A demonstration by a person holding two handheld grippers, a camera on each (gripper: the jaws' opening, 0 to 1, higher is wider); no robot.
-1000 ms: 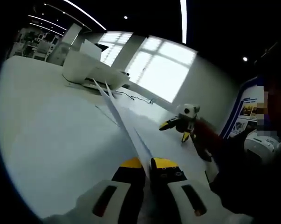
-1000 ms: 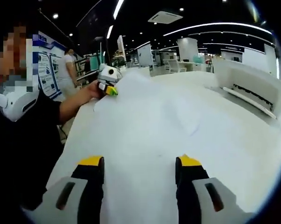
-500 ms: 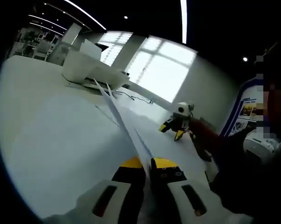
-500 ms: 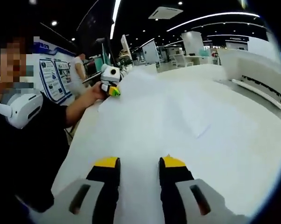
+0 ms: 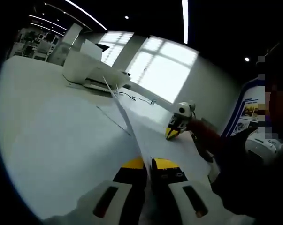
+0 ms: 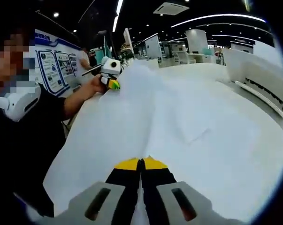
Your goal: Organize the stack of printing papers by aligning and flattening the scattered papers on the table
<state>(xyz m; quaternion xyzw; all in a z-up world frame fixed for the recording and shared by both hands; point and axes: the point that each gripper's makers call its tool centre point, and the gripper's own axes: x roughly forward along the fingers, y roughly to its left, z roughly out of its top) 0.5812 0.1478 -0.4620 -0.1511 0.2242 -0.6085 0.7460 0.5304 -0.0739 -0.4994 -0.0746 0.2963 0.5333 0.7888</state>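
Observation:
White printing papers [image 6: 193,117] lie loosely spread over the white table [image 5: 47,126]. My right gripper [image 6: 141,163] is shut on the near edge of the papers, and a raised crease runs away from its jaws. My left gripper [image 5: 149,164] is shut on the papers [image 5: 125,117], which I see edge-on as a thin sheet rising from between its jaws. In the left gripper view the right gripper [image 5: 172,133] rests low on the papers, held by a hand. In the right gripper view the left gripper [image 6: 113,84] sits at the papers' far left corner.
A white printer [image 5: 92,70] [image 6: 261,77] stands at the table's far side, and a cable [image 5: 139,98] trails beside it. The person's dark-clothed body [image 6: 24,140] is close at the table's edge. Blue posters [image 6: 52,65] hang on the wall behind.
My right gripper's jaws have gone from wide open to shut on the papers, pinching up a crease. The left gripper has stayed shut on the papers.

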